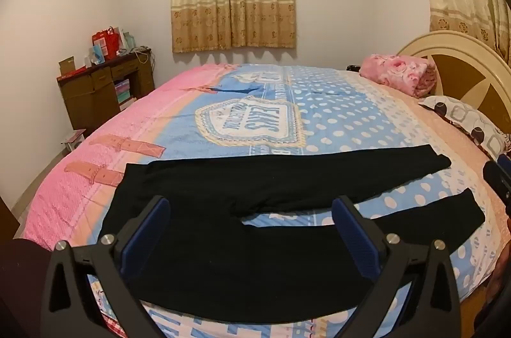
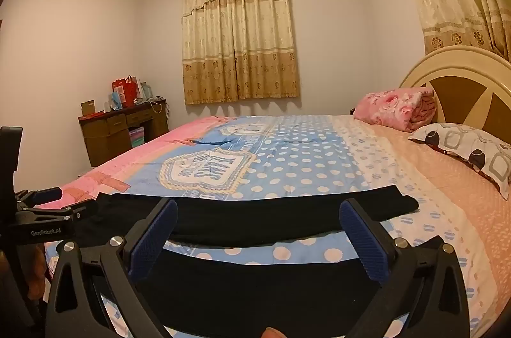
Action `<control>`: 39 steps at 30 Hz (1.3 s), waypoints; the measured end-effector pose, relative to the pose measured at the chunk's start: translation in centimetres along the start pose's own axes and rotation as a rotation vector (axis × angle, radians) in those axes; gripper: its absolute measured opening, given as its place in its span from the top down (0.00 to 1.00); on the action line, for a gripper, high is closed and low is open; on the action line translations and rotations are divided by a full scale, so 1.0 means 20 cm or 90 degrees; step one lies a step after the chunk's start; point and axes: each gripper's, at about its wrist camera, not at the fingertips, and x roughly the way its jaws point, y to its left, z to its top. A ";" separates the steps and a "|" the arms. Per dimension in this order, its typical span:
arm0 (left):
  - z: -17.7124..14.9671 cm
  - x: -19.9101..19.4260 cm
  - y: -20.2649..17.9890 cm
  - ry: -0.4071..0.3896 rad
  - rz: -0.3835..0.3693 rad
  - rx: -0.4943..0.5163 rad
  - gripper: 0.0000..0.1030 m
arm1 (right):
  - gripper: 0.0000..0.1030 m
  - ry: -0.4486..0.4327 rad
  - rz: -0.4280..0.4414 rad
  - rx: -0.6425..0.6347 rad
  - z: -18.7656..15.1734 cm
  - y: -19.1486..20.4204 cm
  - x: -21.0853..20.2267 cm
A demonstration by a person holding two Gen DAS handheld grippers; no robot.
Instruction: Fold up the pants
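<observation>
The right gripper [image 2: 257, 237] hung with its jaws wide apart over the black pants [image 2: 255, 220], which lay flat across the near edge of the bed [image 2: 319, 159], legs pointing right. The left gripper [image 2: 48, 204] showed at the far left, near the waistband.

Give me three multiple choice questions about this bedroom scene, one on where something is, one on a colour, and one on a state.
1. Where do the pants lie?
A. on the floor
B. flat on the bed
C. on the desk

2. What colour are the pants?
A. black
B. red
C. white

3. How do the left gripper and right gripper stand?
A. both shut on the pants
B. one open, one shut
C. both open, holding nothing

Answers: 1 B, they are spread over the bedspread near its front edge. 2 A, the cloth is plain black. 3 C, the fingers of each stand wide apart with nothing between.
</observation>
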 end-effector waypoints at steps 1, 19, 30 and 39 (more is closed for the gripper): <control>0.00 0.00 0.00 -0.002 0.002 -0.001 0.00 | 0.01 -0.001 0.000 -0.001 0.00 0.00 0.00; 0.01 0.00 0.03 -0.016 0.001 -0.010 0.00 | 0.01 -0.007 0.000 0.000 -0.01 0.02 -0.02; 0.01 0.00 0.03 -0.016 0.000 -0.008 0.00 | 0.01 -0.004 0.004 0.002 -0.04 0.02 -0.01; 0.01 0.00 0.03 -0.017 0.002 -0.007 0.00 | 0.01 -0.004 0.005 0.003 -0.05 0.01 -0.01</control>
